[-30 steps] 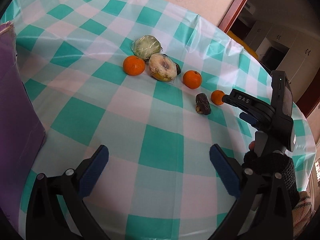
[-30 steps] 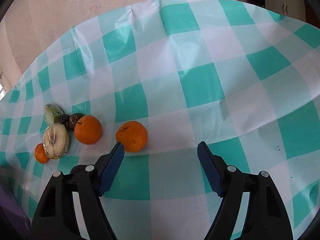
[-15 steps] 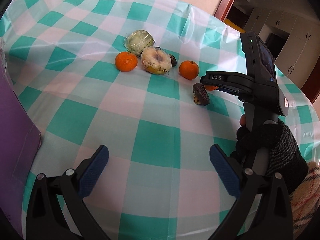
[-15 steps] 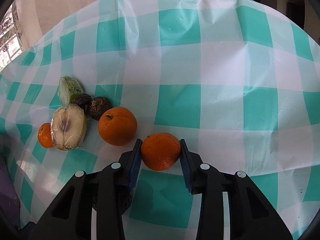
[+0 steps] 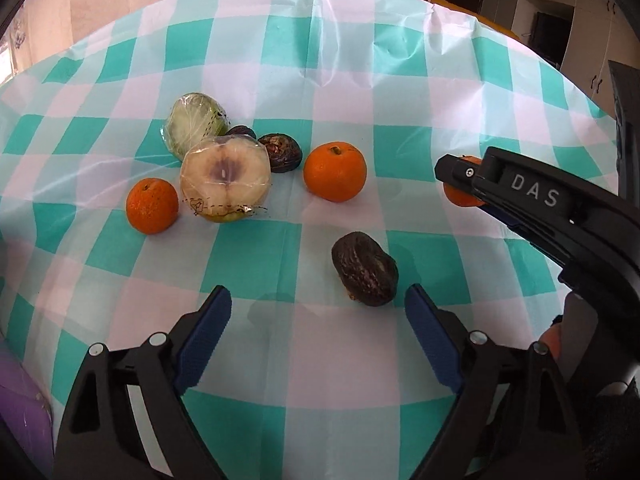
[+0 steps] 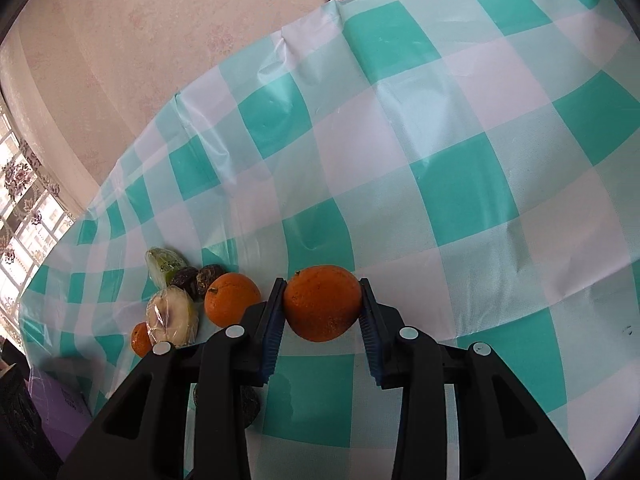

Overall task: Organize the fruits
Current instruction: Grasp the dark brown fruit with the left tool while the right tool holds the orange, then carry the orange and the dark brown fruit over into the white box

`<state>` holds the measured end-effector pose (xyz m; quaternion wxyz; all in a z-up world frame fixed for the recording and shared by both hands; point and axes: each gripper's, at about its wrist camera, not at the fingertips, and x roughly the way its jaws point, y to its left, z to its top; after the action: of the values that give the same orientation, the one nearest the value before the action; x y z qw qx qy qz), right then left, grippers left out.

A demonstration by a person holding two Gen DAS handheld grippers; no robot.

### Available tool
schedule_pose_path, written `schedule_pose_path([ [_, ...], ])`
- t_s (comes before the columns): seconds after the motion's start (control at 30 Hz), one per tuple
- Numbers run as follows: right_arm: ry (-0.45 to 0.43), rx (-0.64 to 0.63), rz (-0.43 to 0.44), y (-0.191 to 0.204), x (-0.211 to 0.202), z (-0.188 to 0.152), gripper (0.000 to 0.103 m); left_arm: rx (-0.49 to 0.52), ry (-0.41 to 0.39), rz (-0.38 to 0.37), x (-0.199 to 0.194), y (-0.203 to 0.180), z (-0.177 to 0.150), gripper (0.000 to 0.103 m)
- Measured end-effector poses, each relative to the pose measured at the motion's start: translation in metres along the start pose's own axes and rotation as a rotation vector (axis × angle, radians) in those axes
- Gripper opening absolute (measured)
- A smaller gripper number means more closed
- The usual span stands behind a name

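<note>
Gripping an orange (image 6: 322,302) between its blue pads, the right hand-held gripper (image 6: 322,308) has closed snugly on the fruit's two sides, and the orange appears lifted just clear of the checked tabletop (image 6: 460,184). That puts the task at the carry stage for this one fruit, I judge: the next move calls for a steady transfer to wherever the oranges are meant to gather, with the pads kept tight so the round fruit does not roll out.

The left hand-held gripper (image 5: 318,320) hangs wide open and holds nothing, with a dark wrinkled fruit (image 5: 365,269) just ahead of its right finger; that looks like its likely pick.

Off to the left sits the cluster: a second orange (image 5: 335,171), a wrapped pale cut fruit (image 5: 225,179), a small orange (image 5: 152,205), a wrapped green fruit (image 5: 195,124) and a dark fruit (image 5: 282,152) tucked behind.

Room is generous to the right and ahead, where the cloth lies bare up to its far edge. A purple box (image 6: 60,404) stands at the near left border.
</note>
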<state>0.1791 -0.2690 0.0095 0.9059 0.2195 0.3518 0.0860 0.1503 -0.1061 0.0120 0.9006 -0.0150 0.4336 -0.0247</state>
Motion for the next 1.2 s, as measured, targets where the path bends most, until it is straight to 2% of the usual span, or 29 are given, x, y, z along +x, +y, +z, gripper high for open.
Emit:
schedule_pose_path([
  [0.17, -0.011, 0.015, 0.002, -0.004, 0.000, 0.001, 0.035, 0.101, 0.037, -0.004, 0.017, -0.016, 0.013, 0.073],
  [0.2, -0.011, 0.003, 0.001, -0.001, 0.000, 0.001, 0.035, 0.124, 0.030, -0.005, 0.017, -0.020, 0.013, 0.067],
  [0.23, -0.011, -0.009, 0.001, 0.000, 0.000, 0.001, 0.035, 0.144, 0.021, -0.019, 0.016, -0.023, 0.013, 0.052],
  [0.3, -0.010, -0.022, 0.003, 0.002, 0.001, 0.000, 0.035, 0.172, 0.003, -0.025, 0.014, -0.028, 0.012, 0.039],
  [0.37, -0.010, -0.017, 0.002, 0.001, 0.001, 0.000, 0.035, 0.177, -0.026, -0.003, 0.009, -0.028, 0.010, 0.038],
  [0.43, -0.010, -0.020, 0.004, 0.001, 0.001, 0.000, 0.035, 0.141, -0.065, -0.002, 0.000, -0.022, 0.008, 0.038],
  [0.6, -0.005, -0.016, 0.000, 0.000, 0.002, 0.001, 0.035, -0.049, -0.088, -0.045, -0.013, 0.014, -0.001, 0.038],
  [0.67, 0.007, -0.016, -0.008, 0.001, 0.004, 0.001, 0.036, -0.090, -0.098, -0.041, -0.019, 0.023, -0.007, 0.038],
  [0.9, 0.019, -0.013, -0.003, 0.001, -0.002, -0.006, 0.035, -0.126, -0.100, -0.049, -0.045, 0.037, -0.039, 0.038],
  [1.2, 0.020, -0.034, 0.012, 0.018, -0.035, -0.047, 0.036, -0.149, -0.108, -0.079, -0.079, 0.052, -0.081, 0.038],
])
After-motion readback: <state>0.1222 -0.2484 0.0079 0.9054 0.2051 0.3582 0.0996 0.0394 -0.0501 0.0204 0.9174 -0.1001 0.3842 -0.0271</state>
